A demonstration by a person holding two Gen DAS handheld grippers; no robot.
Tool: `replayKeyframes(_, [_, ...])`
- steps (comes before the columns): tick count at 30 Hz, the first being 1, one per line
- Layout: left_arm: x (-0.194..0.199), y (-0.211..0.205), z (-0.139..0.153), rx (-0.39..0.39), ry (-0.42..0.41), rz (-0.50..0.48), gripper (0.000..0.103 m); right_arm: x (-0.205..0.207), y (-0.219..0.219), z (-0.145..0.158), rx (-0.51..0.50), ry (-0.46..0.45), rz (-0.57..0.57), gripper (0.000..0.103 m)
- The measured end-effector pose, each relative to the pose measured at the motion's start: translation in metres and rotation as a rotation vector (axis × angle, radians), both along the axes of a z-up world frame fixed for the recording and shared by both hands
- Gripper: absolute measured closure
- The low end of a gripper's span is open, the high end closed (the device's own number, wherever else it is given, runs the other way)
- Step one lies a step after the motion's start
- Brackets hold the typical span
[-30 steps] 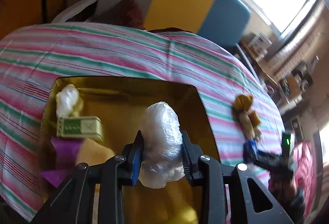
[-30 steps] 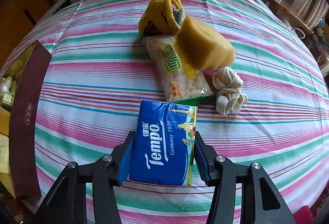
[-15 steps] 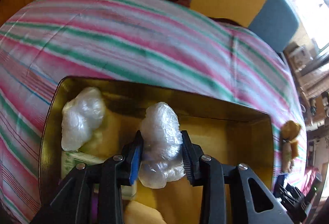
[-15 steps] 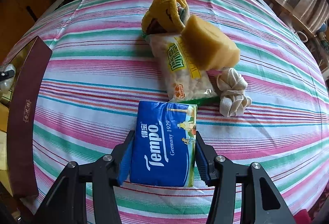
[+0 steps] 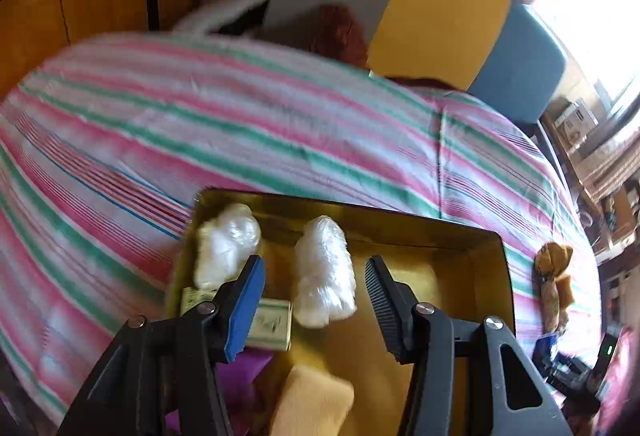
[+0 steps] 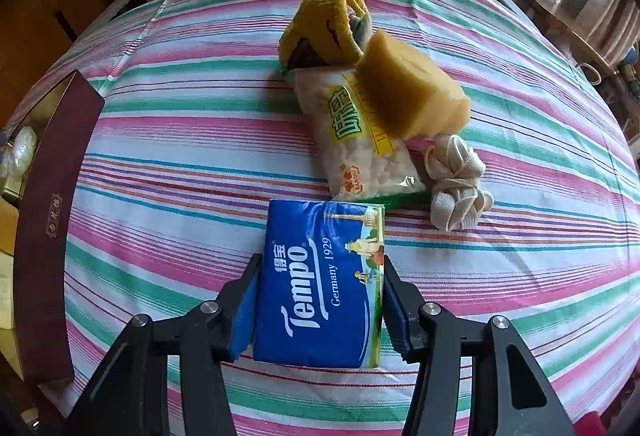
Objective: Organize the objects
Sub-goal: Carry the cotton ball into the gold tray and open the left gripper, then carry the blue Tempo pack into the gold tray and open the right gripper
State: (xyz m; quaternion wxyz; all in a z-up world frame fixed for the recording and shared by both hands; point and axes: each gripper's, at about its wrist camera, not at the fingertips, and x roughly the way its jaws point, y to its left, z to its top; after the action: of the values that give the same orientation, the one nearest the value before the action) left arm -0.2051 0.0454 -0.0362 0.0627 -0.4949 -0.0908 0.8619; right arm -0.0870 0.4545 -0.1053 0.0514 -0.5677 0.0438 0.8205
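Note:
A gold-lined box (image 5: 490,264) sits on the striped tablecloth. My left gripper (image 5: 314,278) is open above it, its jaws wide apart on either side of a white plastic-wrapped bundle (image 5: 325,272) that lies in the box. A second white bundle (image 5: 226,246), a green-and-cream packet (image 5: 272,324), a purple item (image 5: 244,366) and a tan sponge (image 5: 312,402) also lie inside. My right gripper (image 6: 318,294) is shut on a blue Tempo tissue pack (image 6: 320,284) held just over the cloth. The box's dark red side (image 6: 48,220) shows at the left.
Beyond the tissue pack lie a snack bag (image 6: 360,139), a yellow sponge block (image 6: 412,91), a rolled yellow cloth (image 6: 328,25) and a knotted beige strap (image 6: 456,181). Chairs with grey, yellow and blue backs (image 5: 436,7) stand behind the table. Shelves stand at the right.
My left gripper has opened and let go of the white bundle, which now lies in the box. The left gripper has pulled back. The right gripper still holds the tissue pack, almost still.

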Motion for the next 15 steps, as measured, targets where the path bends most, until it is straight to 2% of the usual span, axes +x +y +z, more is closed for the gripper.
replayKeyframes(4, [0.044,0.009,0.023,-0.063,0.094,-0.048,0.050,0.000,-0.001,0.000,0.012,0.000,0.007,0.047])
replayKeyframes(8, [0.091,0.021,0.033,-0.106,0.173,-0.099,0.050,0.002,0.004,0.001,0.002,0.003,0.004,0.047])
replayKeyframes(15, [0.141,0.030,0.044,-0.166,0.264,-0.152,0.050,0.006,0.005,-0.001,-0.021,0.022,-0.013,0.046])
